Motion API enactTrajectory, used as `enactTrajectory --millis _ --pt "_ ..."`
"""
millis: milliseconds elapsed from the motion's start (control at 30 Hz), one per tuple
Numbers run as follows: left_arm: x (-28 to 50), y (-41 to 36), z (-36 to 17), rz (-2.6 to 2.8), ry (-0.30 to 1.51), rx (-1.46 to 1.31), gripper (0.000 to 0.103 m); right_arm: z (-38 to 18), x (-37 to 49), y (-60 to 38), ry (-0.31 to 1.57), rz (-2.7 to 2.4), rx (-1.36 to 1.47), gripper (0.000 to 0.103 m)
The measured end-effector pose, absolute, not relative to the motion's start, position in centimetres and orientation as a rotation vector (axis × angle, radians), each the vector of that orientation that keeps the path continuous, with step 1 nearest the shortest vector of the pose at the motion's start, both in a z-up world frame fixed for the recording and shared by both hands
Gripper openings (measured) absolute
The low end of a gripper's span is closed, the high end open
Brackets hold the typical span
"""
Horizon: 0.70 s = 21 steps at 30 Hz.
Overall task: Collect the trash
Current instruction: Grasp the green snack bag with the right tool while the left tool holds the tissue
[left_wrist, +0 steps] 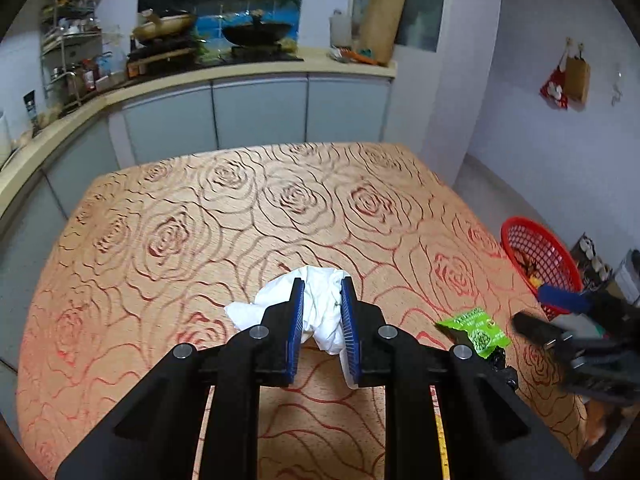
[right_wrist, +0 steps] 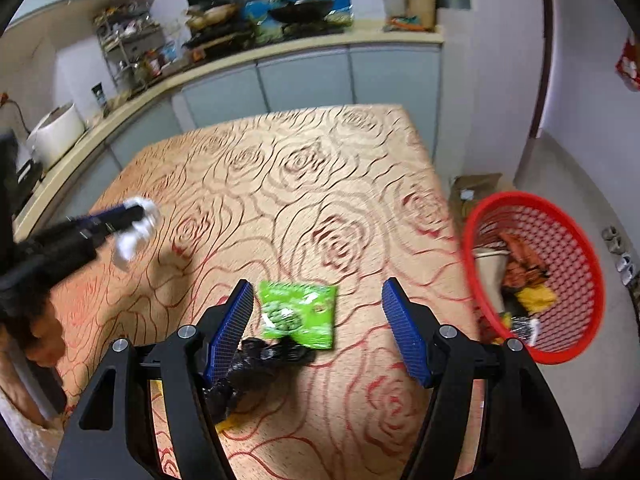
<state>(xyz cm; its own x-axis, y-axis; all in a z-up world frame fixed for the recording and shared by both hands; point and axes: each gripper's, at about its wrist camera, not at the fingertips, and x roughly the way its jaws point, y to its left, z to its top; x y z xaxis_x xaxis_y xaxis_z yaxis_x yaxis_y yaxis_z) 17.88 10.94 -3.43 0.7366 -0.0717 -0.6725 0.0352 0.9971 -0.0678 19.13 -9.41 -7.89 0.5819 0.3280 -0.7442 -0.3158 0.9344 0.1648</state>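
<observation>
My left gripper [left_wrist: 323, 285] is shut on a crumpled white tissue [left_wrist: 320, 312] and holds it above the rose-patterned table [left_wrist: 240, 220]; it shows blurred in the right wrist view [right_wrist: 134, 230]. My right gripper [right_wrist: 318, 290] is open above a green snack packet [right_wrist: 298, 312], which lies between its fingers beside a crumpled black plastic bag [right_wrist: 256, 364]. The packet also shows in the left wrist view [left_wrist: 476, 330], with the right gripper [left_wrist: 548, 312] just right of it. A red mesh basket [right_wrist: 536, 276] holding several wrappers stands off the table's right edge.
A kitchen counter [left_wrist: 240, 68] with pans, a rack and bottles runs behind the table. A yellow scrap [right_wrist: 228, 424] lies under the black bag. A cardboard box [right_wrist: 476, 188] sits on the floor by the basket. Bags hang on the right wall [left_wrist: 568, 80].
</observation>
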Motion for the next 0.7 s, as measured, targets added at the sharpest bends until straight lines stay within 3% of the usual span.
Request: enactTrajectory --millis 600,700 --pt "17.2 12.5 -3.2 -0.014 0.720 -0.052 0.018 -11.6 20.7 -6.5 0.946 0.384 -0.081 0.065" --pt "17.1 12.6 -3.2 -0.009 0.719 -0.054 0.018 -11.9 20.8 -6.6 0.956 0.387 -0.079 0.057"
